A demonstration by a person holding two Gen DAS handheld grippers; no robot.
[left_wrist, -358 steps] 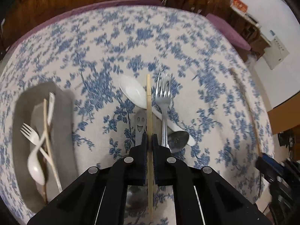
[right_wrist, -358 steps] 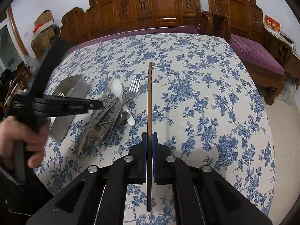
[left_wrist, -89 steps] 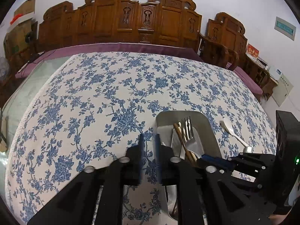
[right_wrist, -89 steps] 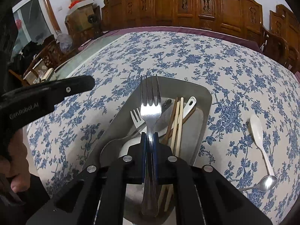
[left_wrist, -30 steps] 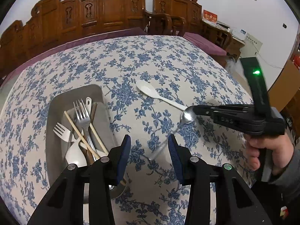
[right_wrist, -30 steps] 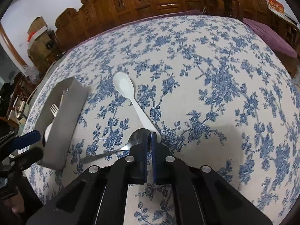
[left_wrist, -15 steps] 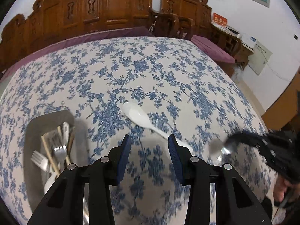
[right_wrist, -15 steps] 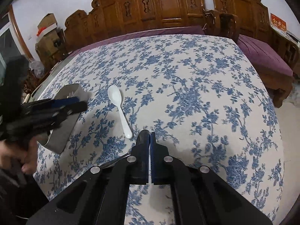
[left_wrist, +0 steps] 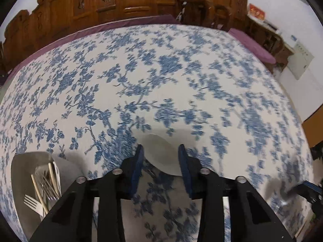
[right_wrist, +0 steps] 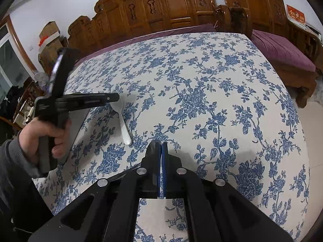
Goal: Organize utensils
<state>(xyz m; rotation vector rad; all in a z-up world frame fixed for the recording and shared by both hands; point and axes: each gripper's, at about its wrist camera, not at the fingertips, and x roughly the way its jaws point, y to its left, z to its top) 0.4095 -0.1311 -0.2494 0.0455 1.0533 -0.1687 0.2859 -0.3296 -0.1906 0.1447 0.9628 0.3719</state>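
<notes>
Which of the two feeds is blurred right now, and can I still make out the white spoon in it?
Left wrist view: motion-smeared, worst toward the right; the white spoon is a soft pale blob between the open left hand-held gripper fingers. Right wrist view: sharp, the spoon's handle clear, its bowl partly hidden behind the left hand-held gripper.

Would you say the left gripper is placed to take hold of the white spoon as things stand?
Probably yes: the left gripper is open, its jaws either side of the white spoon bowl on the tablecloth, with nothing between them.

I see a home room: ahead of the fingers a floral tablecloth (right_wrist: 201, 100), carved wooden chairs (right_wrist: 171, 6) behind it, cardboard boxes (right_wrist: 49, 38) far left.
</notes>
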